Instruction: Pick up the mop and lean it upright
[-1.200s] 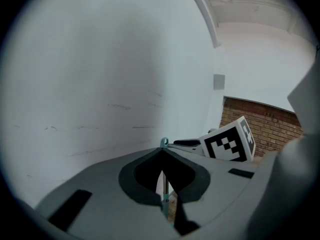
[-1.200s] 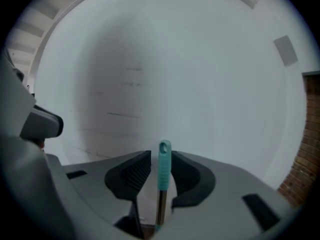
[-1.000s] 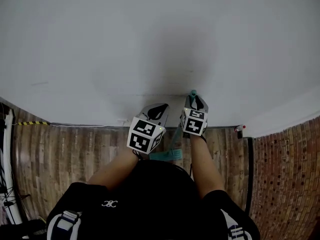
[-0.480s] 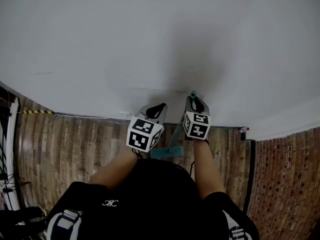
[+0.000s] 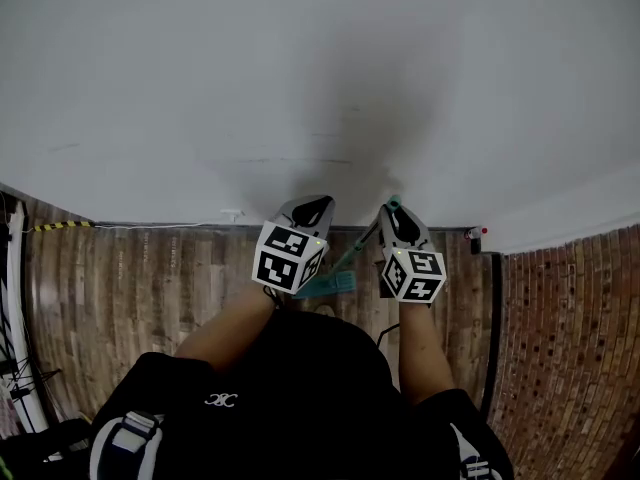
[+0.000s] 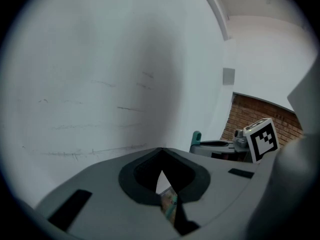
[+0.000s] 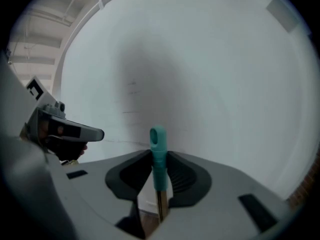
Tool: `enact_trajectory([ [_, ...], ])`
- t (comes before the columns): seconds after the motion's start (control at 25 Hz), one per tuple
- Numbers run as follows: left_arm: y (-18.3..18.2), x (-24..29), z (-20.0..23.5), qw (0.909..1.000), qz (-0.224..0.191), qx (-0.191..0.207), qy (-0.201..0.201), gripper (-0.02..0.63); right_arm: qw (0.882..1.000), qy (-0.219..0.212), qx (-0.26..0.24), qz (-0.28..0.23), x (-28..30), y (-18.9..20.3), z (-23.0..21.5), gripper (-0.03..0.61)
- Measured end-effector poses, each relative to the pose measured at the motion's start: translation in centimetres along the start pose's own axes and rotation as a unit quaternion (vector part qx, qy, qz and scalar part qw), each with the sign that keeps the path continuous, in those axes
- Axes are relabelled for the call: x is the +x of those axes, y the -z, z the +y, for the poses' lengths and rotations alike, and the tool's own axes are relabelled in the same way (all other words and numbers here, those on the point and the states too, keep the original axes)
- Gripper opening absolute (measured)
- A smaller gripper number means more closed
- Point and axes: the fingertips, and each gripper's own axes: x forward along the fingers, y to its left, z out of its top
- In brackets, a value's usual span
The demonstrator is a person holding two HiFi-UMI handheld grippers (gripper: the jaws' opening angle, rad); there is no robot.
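The mop stands tilted against the white wall (image 5: pixel 300 88). Its teal handle end (image 5: pixel 393 204) is up by the wall, the thin pole (image 5: pixel 352 253) slants down left, and the teal mop head (image 5: pixel 328 285) rests on the wooden floor. My right gripper (image 5: pixel 394 216) is shut on the teal grip (image 7: pixel 158 149) just under its tip. My left gripper (image 5: pixel 320 208) hovers to the left of the pole, jaws shut with nothing between them (image 6: pixel 160 155). A sliver of the mop head shows below its jaws.
The wooden plank floor (image 5: pixel 150 288) meets the wall just ahead. A brick floor (image 5: pixel 560 348) lies to the right beyond a dark strip (image 5: pixel 492 338). A small red and white object (image 5: pixel 478 233) sits at the wall base. Yellow-black tape (image 5: pixel 60 225) and a bicycle wheel (image 5: pixel 15 368) are at far left.
My right gripper has shifted right and toward me with the mop handle, so the pole leans more. The left gripper has hardly moved.
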Motion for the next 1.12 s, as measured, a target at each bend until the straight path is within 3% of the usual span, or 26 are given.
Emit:
enact_trajectory([
  [0.36, 1.3, 2.6, -6.1, 0.9960, 0.025, 0.031, 0.079, -0.005, 0.997, 0.061, 0.037, -0.025, -7.5, 2.0, -1.9, 0.107],
  [0.68, 1.6, 3.6, -10.7, 0.9890, 0.030, 0.058, 0.133, -0.005, 0.994, 0.090, 0.051, -0.040, -11.0, 3.2, -1.8, 0.107],
  [0.8, 1.7, 3.5, -11.5, 0.9877, 0.029, 0.061, 0.141, -0.005, 0.993, 0.098, 0.057, -0.044, -11.8, 3.6, -1.9, 0.109],
  [1.0, 1.9, 3.2, -12.2, 0.9875, 0.029, 0.032, 0.151, -0.005, 0.991, 0.106, 0.066, -0.048, -12.8, 4.0, -2.1, 0.109],
  [1.12, 2.1, 2.9, -12.5, 0.9874, 0.033, 0.039, 0.149, -0.005, 0.991, 0.106, 0.068, -0.048, -13.2, 4.1, -2.1, 0.110],
])
